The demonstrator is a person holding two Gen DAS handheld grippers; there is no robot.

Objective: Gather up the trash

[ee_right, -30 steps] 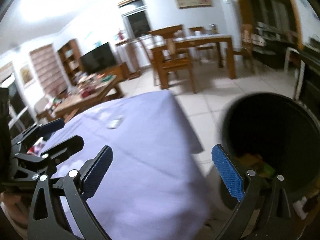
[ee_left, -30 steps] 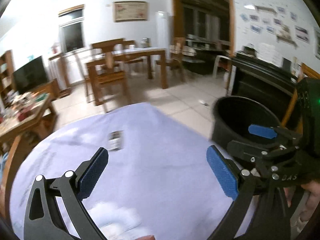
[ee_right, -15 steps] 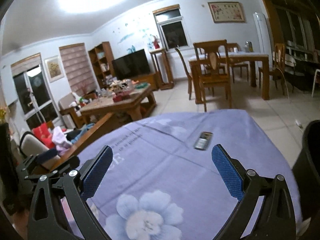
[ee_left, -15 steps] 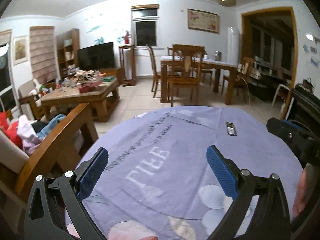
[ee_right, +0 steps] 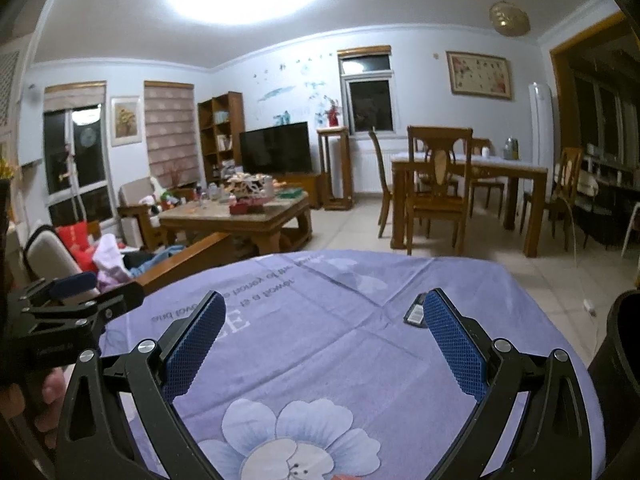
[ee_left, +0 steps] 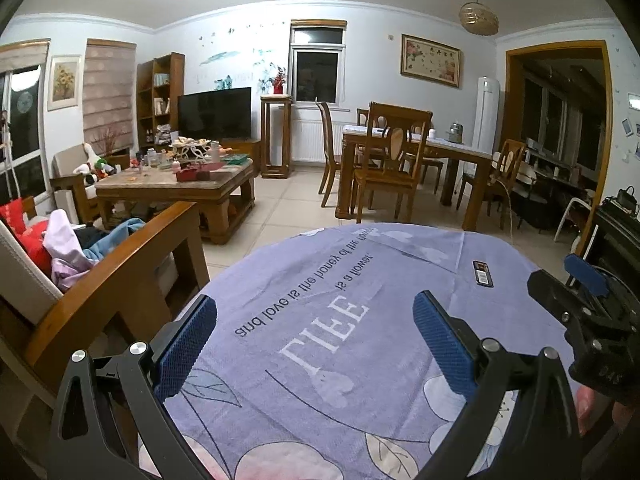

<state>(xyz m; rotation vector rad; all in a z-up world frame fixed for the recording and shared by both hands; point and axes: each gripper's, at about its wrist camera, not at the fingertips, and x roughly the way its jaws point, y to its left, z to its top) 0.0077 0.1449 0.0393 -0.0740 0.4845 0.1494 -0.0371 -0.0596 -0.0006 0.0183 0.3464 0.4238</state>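
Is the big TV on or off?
Off, it seems. The TV screen is plain black in both views, with no picture or glow.

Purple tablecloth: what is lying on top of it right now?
On the purple tablecloth lies one small dark flat wrapper, beyond the open, empty left tool and right tool. The cloth's near edge is hidden by the tool frames.

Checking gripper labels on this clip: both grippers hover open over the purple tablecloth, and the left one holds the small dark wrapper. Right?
Not quite. The left gripper is open and empty; the small dark wrapper lies on the purple tablecloth, as the left wrist view shows. The right gripper is open too.
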